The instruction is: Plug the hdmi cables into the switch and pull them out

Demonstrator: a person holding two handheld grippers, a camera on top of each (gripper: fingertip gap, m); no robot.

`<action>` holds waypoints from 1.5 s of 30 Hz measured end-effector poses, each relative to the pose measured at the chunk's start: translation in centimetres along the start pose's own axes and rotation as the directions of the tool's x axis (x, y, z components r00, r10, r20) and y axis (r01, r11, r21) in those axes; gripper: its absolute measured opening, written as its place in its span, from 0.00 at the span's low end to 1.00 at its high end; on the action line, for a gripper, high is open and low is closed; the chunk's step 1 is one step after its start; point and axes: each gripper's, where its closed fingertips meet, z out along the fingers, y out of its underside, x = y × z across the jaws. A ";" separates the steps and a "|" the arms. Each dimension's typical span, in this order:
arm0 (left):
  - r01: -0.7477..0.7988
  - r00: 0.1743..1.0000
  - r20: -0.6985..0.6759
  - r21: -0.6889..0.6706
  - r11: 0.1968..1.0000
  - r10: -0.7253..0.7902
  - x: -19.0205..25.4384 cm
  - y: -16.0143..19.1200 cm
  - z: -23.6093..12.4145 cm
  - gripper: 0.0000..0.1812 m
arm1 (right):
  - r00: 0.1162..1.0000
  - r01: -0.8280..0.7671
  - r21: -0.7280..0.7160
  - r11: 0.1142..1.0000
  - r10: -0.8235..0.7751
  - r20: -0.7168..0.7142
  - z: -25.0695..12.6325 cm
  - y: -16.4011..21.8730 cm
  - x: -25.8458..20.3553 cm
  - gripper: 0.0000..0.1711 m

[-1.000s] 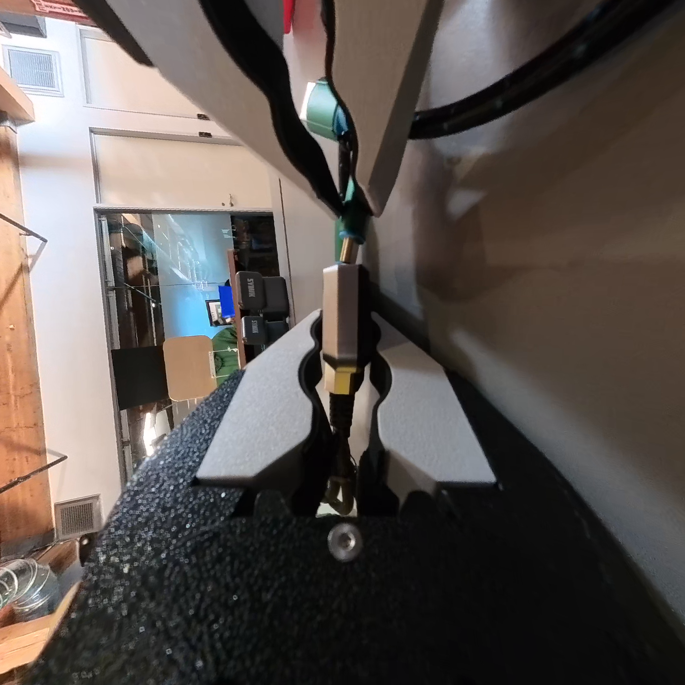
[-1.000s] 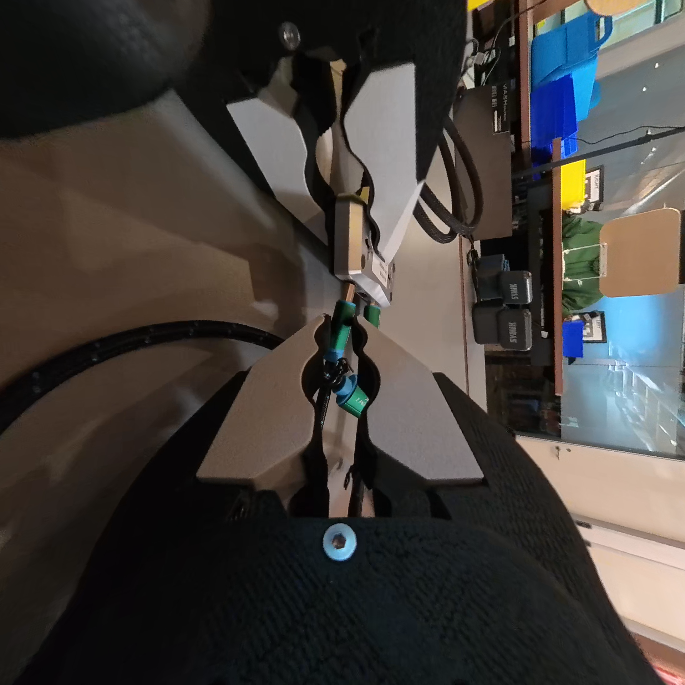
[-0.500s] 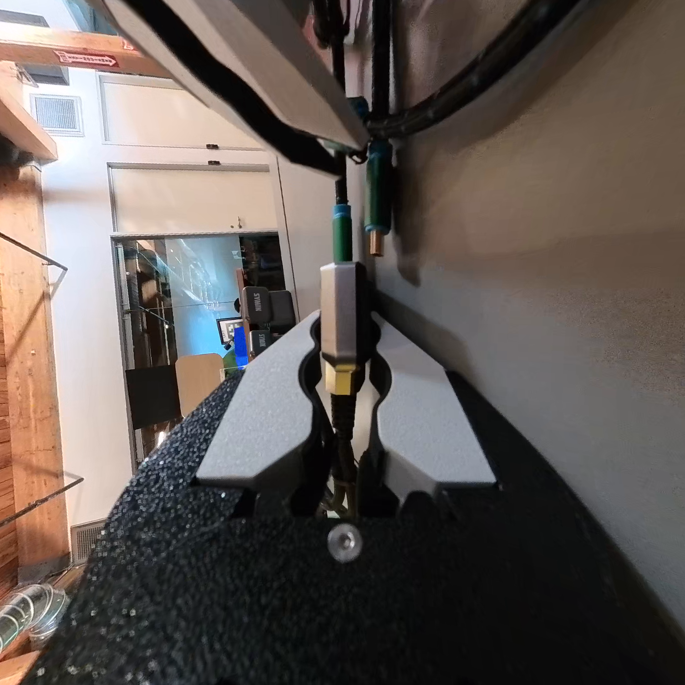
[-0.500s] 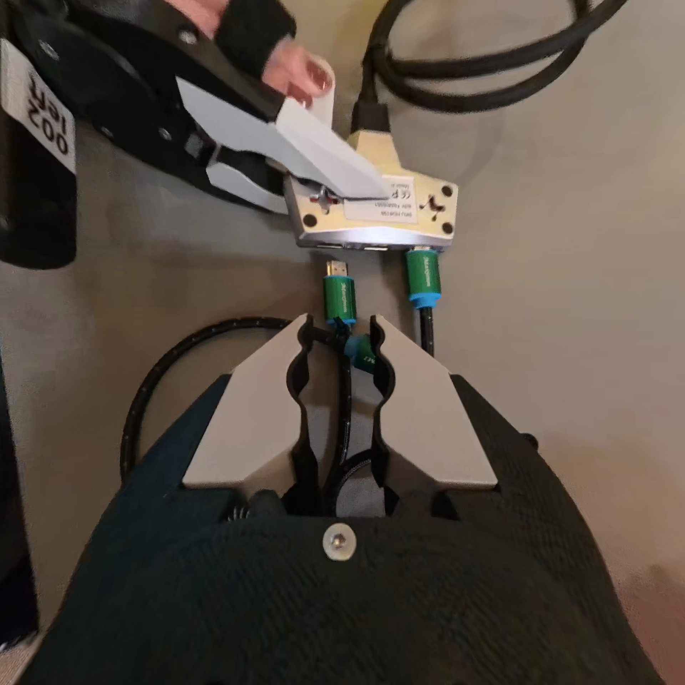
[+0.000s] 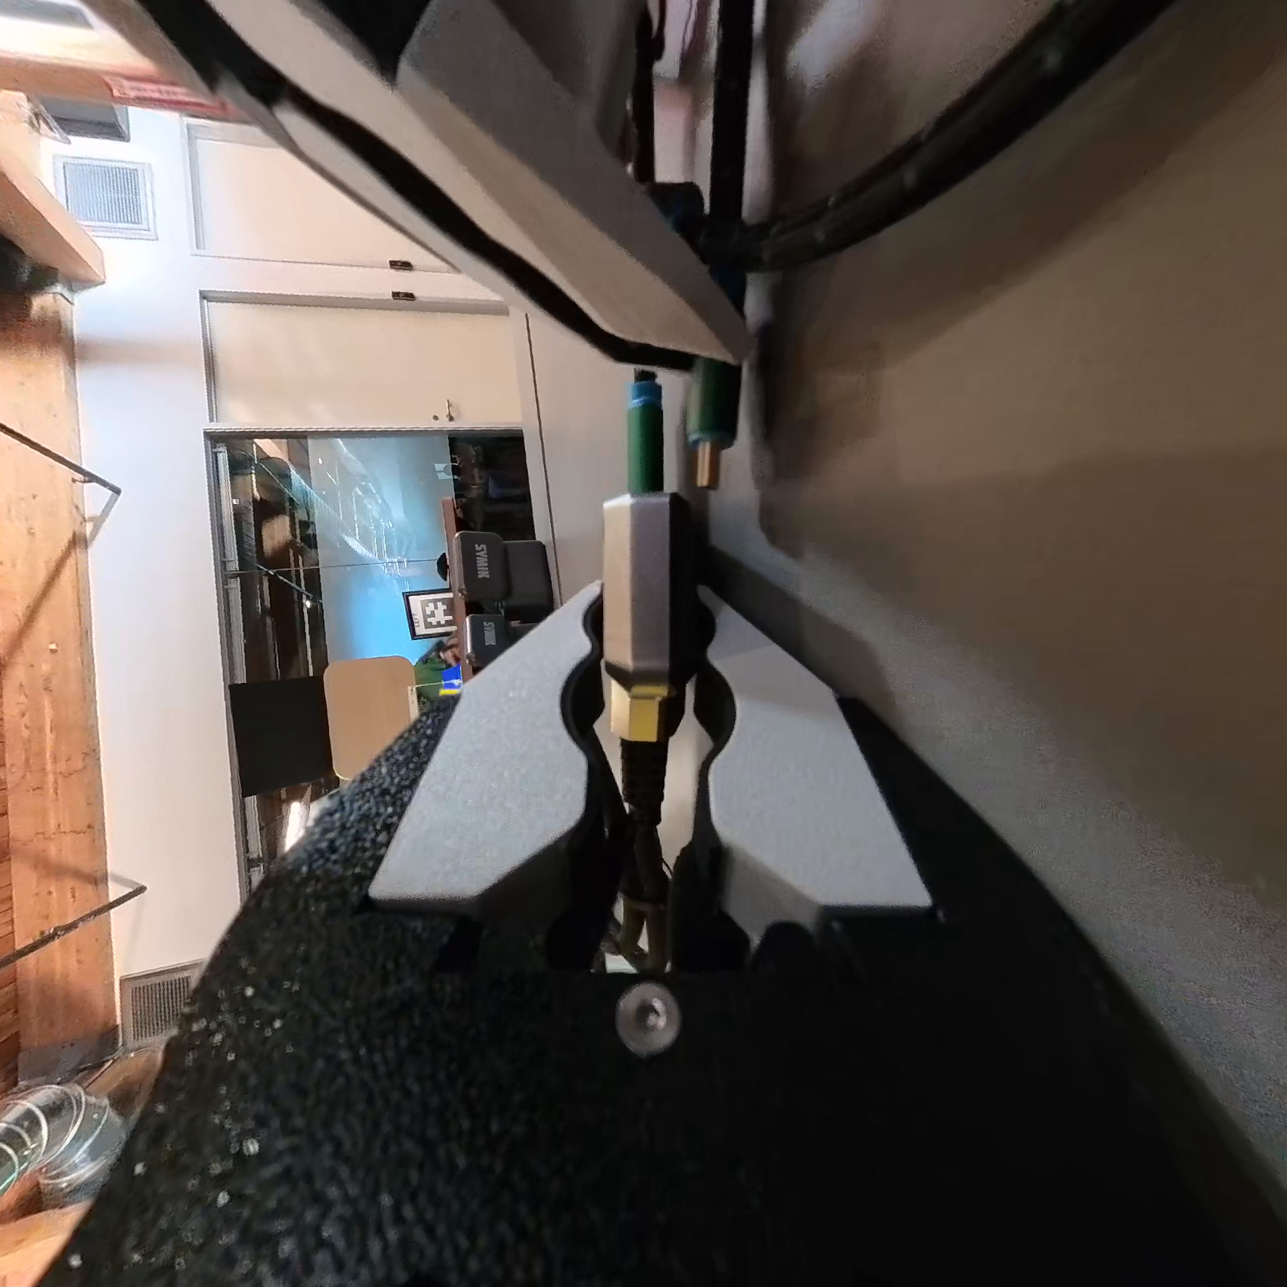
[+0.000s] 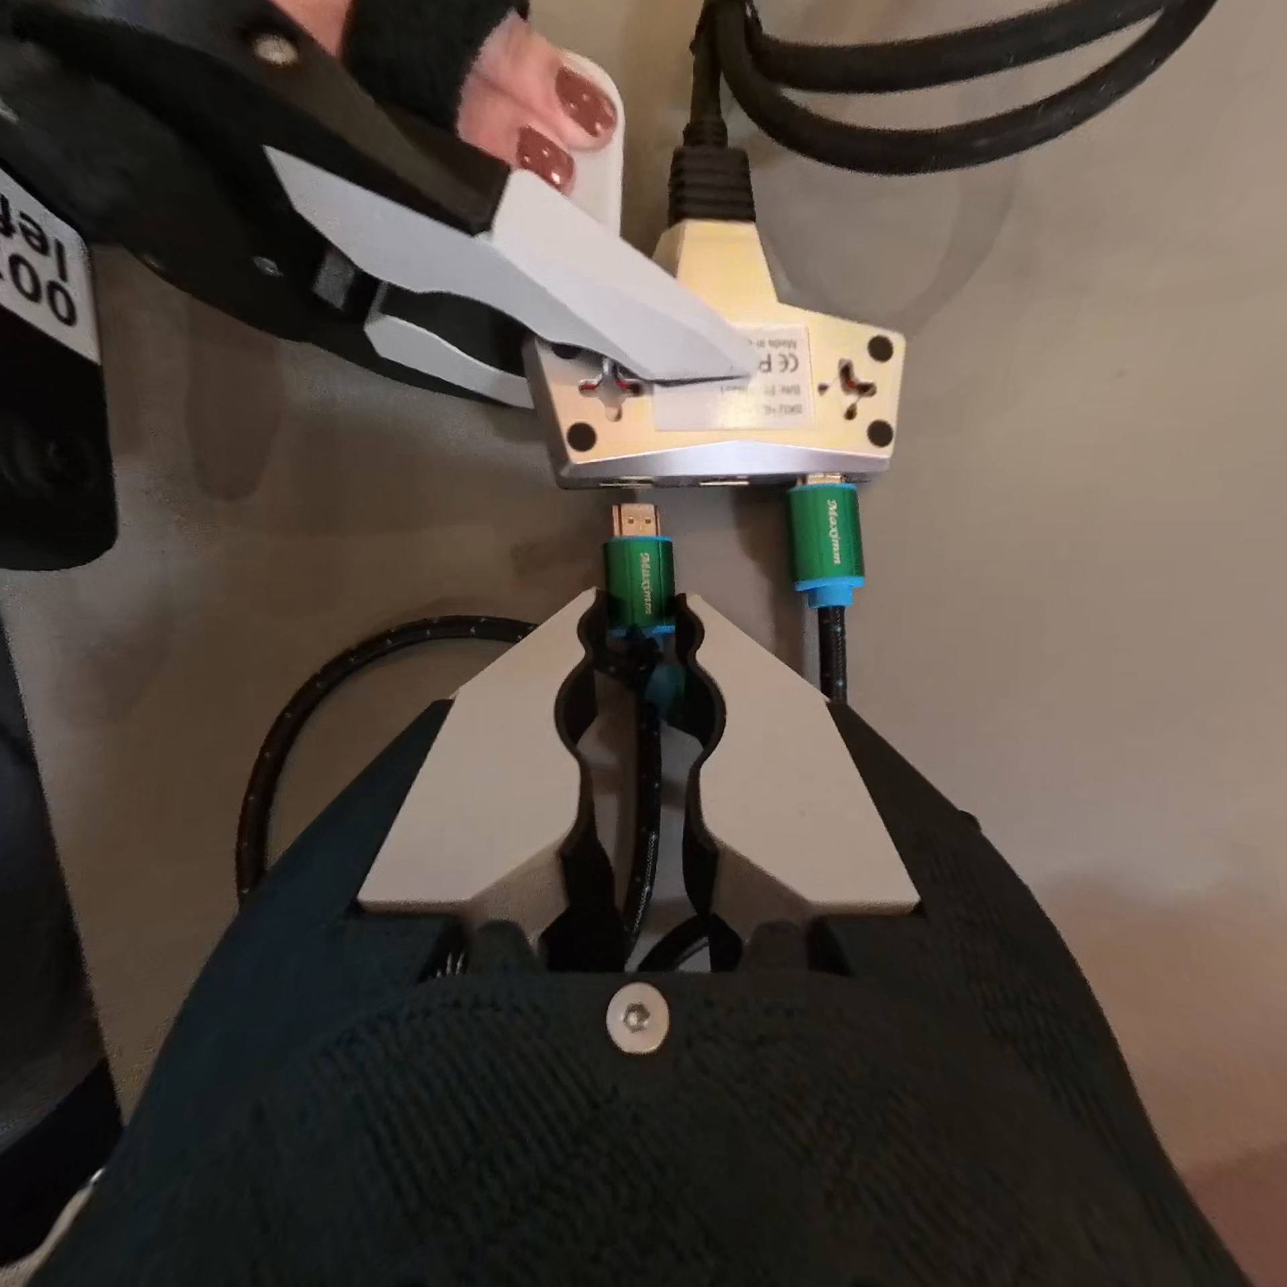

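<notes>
Closed in since the prior frame: right tool (image 6: 637,613) clamping green plug (image 6: 637,574), long axis aimed at switch (image 6: 717,411) port just ahead; left tool (image 5: 648,620) gripping switch.

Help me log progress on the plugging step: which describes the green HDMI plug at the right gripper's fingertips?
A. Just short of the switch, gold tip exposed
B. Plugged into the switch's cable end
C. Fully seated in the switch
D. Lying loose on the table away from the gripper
A: in the right wrist view the green plug sits between the right gripper's fingers, its gold tip bare below the switch; the second green plug is the one inserted.
</notes>
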 end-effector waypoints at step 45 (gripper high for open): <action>0.168 0.985 -0.044 0.015 0.986 -0.167 -0.7 -0.1 0.1 0.11 | 0.997 0.073 0.200 0.977 -0.070 -0.024 -1.3 -1.9 -0.4 0.10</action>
